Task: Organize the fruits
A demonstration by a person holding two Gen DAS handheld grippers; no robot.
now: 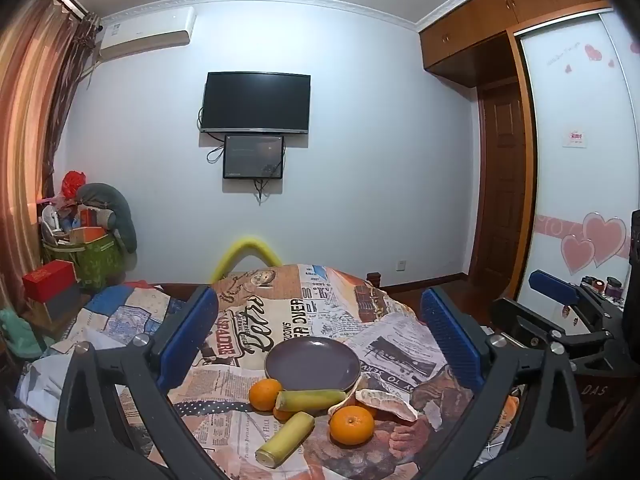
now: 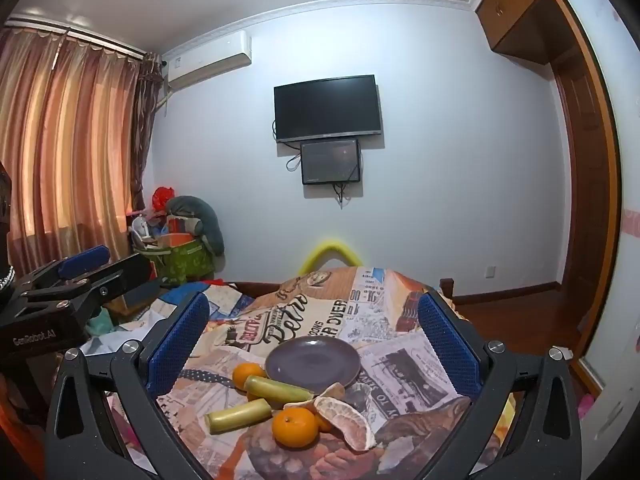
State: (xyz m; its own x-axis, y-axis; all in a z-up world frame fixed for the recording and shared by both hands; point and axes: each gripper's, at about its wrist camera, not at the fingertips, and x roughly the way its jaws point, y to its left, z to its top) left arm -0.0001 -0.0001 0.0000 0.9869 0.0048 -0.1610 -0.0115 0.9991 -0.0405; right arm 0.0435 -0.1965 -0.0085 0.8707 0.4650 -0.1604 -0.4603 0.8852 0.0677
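Note:
A dark purple plate [image 1: 312, 362] [image 2: 312, 360] lies empty on the table's newspaper-print cloth [image 1: 280, 312]. In front of it sit two oranges [image 1: 264, 394] [image 1: 352, 424], two yellow-green stalk pieces [image 1: 310, 399] [image 1: 286, 438] and a peeled pomelo segment [image 1: 386, 402] [image 2: 344, 420]. A third, smaller orange is mostly hidden among them. My left gripper [image 1: 319, 294] hangs open above and short of the fruit, holding nothing. My right gripper [image 2: 313, 300] stands beside it, open and empty, over the same pile. Each gripper shows at the edge of the other's view by one blue pad [image 1: 554, 289] [image 2: 84, 260].
A patchwork quilt [image 1: 120, 312] lies to the left of the table. A green bag of clutter [image 1: 94, 256] and a red box [image 1: 48, 280] stand in the far left corner. A yellow foam arc [image 1: 248, 254] rises behind the table. Wardrobe doors [image 1: 576, 160] stand to the right.

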